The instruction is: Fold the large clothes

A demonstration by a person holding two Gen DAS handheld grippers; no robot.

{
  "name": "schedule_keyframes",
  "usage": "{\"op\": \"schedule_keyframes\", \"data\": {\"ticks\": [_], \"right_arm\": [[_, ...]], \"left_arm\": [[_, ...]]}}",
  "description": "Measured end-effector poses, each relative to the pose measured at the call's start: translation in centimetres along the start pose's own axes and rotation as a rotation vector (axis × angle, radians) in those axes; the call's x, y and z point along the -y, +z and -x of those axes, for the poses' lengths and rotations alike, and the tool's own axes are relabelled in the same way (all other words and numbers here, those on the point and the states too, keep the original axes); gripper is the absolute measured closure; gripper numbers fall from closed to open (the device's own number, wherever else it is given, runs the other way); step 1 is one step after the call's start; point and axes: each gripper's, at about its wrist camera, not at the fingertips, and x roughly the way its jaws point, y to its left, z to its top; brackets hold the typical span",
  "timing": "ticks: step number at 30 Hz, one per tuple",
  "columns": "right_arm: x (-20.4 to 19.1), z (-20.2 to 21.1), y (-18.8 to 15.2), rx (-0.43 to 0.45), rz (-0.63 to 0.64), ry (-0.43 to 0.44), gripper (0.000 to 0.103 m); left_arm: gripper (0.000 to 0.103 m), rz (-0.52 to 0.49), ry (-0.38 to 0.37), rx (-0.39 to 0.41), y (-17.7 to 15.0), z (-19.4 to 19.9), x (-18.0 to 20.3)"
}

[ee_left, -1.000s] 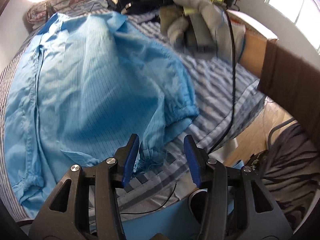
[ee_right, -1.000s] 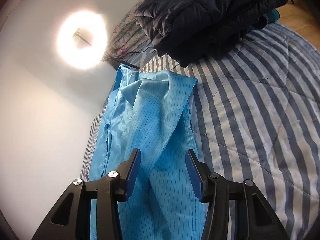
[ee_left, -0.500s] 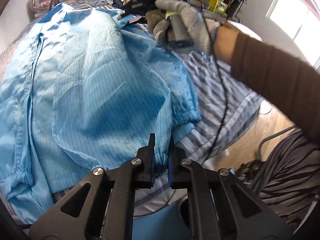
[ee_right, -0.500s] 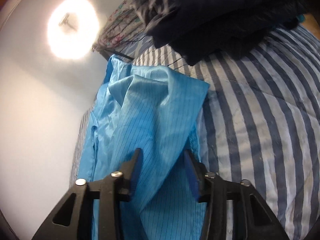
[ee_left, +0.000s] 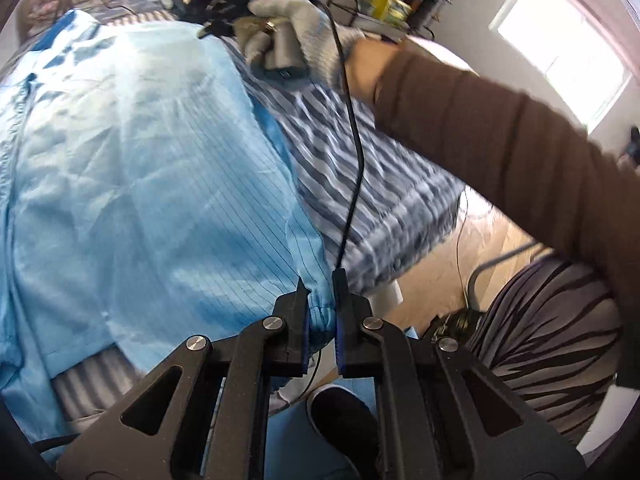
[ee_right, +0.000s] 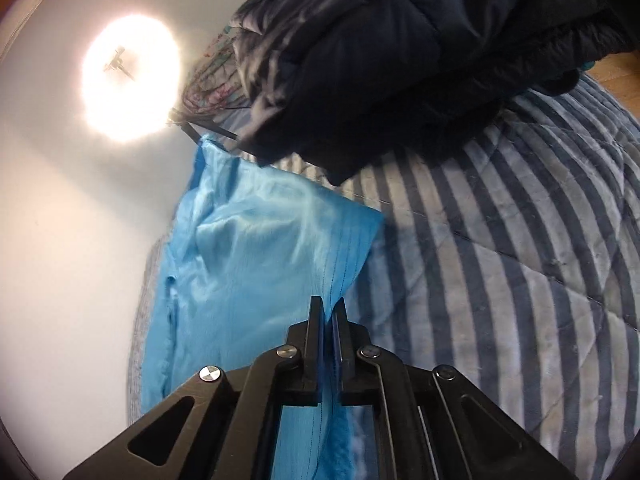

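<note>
Pinching blue garment (ee_left: 152, 184) on the bed (ee_right: 520, 280): left claw (ee_left: 320, 312) clamping gathered cuff, right claw (ee_right: 327, 332) clamping edge fold ahead. Risking slippery fabric sliding out, fold skewing.

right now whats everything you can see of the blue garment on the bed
The blue garment is a thin, shiny light-blue fabric with fine dark pinstripes, wrinkled and spread mostly flat on the striped quilt. One sleeve ends in a gathered elastic cuff, pinched in the left gripper. The right gripper is shut on its right-hand edge. A dark padded jacket lies beyond its far end.
</note>
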Motion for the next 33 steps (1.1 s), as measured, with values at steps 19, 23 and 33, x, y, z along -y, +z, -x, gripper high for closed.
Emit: {"op": "schedule_keyframes", "data": {"ticks": [19,23,33], "right_arm": [[-0.4,3.8,-1.6,-0.016,0.059,-0.113,0.075],[-0.4,7.0,-3.4,-0.036,0.07,-0.076,0.069],[-0.4,11.9,-14.7,-0.174,0.032,-0.012,0.046]], "left_arm": [[0.056,0.087,0.009,0.047,-1.8,5.3,-3.5],[0.056,0.221,0.059,0.056,-2.0,6.5,-8.4],[0.056,0.553,-0.055,0.067,-1.5,5.0,-17.3]]}}
